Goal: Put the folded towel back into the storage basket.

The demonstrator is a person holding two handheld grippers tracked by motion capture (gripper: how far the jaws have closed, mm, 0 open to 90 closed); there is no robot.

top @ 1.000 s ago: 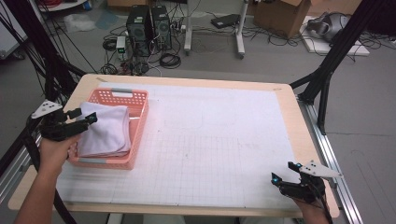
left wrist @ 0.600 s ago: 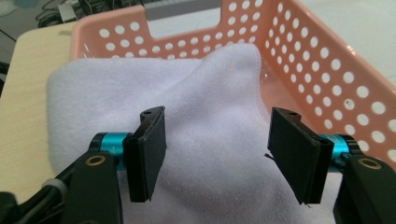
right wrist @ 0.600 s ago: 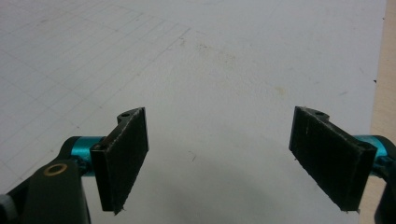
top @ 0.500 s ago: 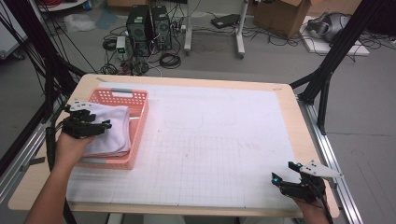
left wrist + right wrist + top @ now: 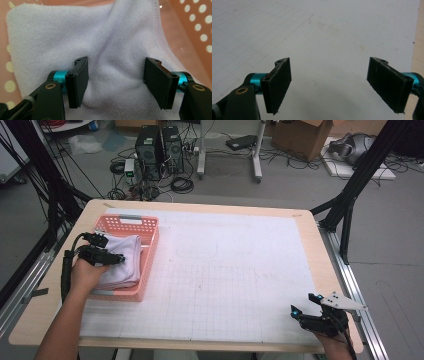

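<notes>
While our left tongs (image 5: 115, 82) straddle the white towel (image 5: 75, 37), jaws apart, pads not pressing.
Towel lies in pink basket (image 5: 150, 227); our right tongs (image 5: 337, 82) gape wide over the bench (image 5: 240, 270).

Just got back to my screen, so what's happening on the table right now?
A person is working the left gripper down onto a folded white towel lying in the pink basket. Its jaws are open on either side of a raised fold, not yet pinching it. The right gripper sits open over the white mat, holding nothing.
</notes>
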